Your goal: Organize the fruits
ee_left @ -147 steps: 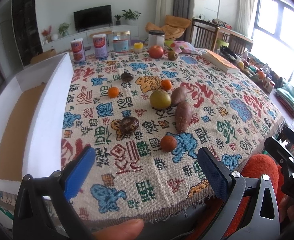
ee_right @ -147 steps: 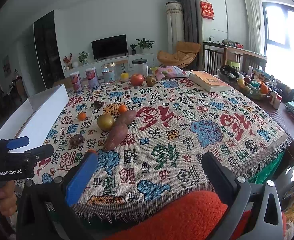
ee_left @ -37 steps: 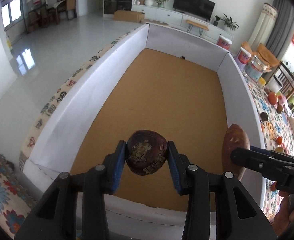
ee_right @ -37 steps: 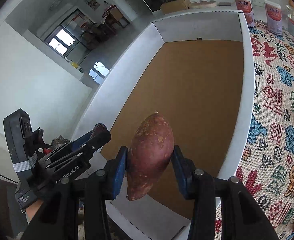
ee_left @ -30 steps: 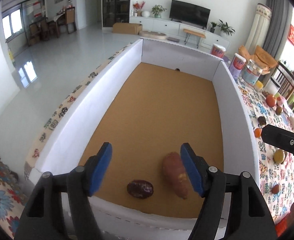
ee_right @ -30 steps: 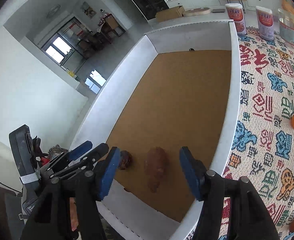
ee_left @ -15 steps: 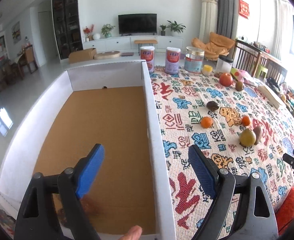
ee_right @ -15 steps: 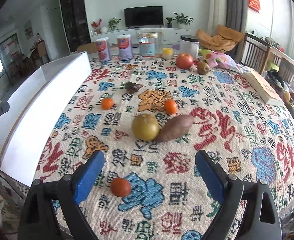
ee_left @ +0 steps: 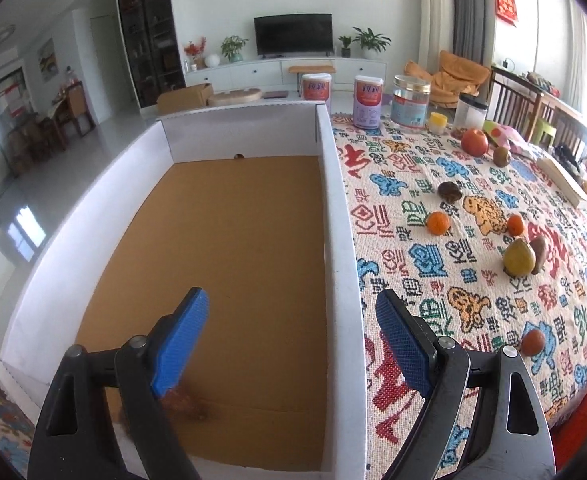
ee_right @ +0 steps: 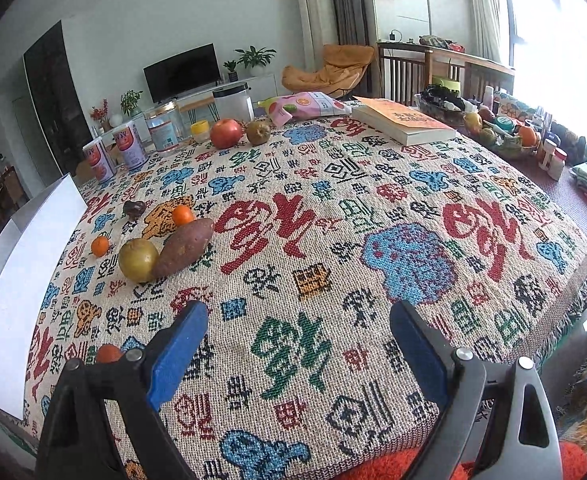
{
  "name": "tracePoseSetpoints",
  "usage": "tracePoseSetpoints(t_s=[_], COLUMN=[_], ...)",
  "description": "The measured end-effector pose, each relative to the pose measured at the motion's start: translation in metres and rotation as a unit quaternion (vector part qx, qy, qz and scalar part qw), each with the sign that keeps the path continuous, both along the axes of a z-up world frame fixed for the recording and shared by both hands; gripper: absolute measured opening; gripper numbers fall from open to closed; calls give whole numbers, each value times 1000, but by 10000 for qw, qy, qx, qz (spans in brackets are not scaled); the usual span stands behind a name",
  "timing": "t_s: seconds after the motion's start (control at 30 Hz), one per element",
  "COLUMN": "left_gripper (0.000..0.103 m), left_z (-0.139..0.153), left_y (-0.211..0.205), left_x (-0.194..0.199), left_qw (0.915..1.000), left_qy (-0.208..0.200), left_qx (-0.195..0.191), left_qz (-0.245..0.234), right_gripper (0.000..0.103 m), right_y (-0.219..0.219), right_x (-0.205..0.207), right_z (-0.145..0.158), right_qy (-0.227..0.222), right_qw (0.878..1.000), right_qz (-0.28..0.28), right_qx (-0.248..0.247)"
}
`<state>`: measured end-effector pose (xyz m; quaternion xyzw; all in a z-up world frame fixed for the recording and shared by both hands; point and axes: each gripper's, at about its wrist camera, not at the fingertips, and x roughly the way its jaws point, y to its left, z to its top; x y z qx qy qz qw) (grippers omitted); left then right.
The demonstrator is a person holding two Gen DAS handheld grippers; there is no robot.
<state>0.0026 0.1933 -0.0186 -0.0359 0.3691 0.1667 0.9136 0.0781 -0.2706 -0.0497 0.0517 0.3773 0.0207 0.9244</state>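
left tongs: blue pads wide apart, gripping nothing, poised over the near end of the white box and straddling its right wall. a blurred reddish-brown fruit lies on the box's brown floor, mostly hidden behind the left finger; its kind cannot be made out. a small dark speck at the far wall is too small to identify.

right tongs: pads likewise wide apart, empty, above the patterned cloth on the tabletop. only a white wall of the box shows at the left edge here.

fruit on the cloth: a yellow-green pear touching a sweet potato; behind them a small orange, a second orange and a dark wrinkled fruit. another orange fruit is partly cut off by the left finger. far back, a red apple stands just beside a brownish fruit, near cans and jars. a book lies at the far right.
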Motion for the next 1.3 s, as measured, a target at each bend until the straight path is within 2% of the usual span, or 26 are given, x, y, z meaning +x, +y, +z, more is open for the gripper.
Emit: tracePoseSetpoints(t_s=[0.07, 0.13, 0.2, 0.27, 0.4, 0.5, 0.63, 0.77, 1.13, 1.3], left_gripper=[87, 87, 89, 91, 91, 91, 91, 91, 91, 94], left_z=[14, 30, 40, 41, 14, -20, -61, -86, -106, -107], left_y=[-10, -27, -45, -65, -101, -119, -123, -115, -80, -77], left_x=[-6, -12, -13, -10, 8, 27, 53, 76, 90, 90], left_qw=[9991, 9967, 9946, 9921, 9885, 9880, 9910, 9940, 9933, 9923], left_qy=[-375, -773, -964, -986, -651, -303, 77, 253, 407, 375], left_qx=[163, 239, 68, -232, -635, -812, -707, -540, -972, -1067], left_qz=[68, -59, -373, -745, -1205, -1280, -1133, -921, -473, -508], right_gripper=[92, 92, 93, 96, 97, 97, 97, 97, 97, 97], right_y=[1, 0, 0, 1, 5, 7, 7, 5, -2, -4], right_x=[1, 1, -1, -2, -3, -1, -1, -3, -1, 0], right_z=[-4, -4, -4, -3, -1, -2, -3, -2, -4, -5], right_qy=[21, 26, 1, -38, -64, -10, 8, -50, 3, 42], right_qw=[10000, 10000, 10000, 10000, 9999, 9998, 9997, 9998, 10000, 9999], right_qz=[-28, -46, -58, -48, -2, -4, -19, -18, -13, -3], right_qx=[-3, -2, -17, -57, -157, -208, -241, -188, 51, 110])
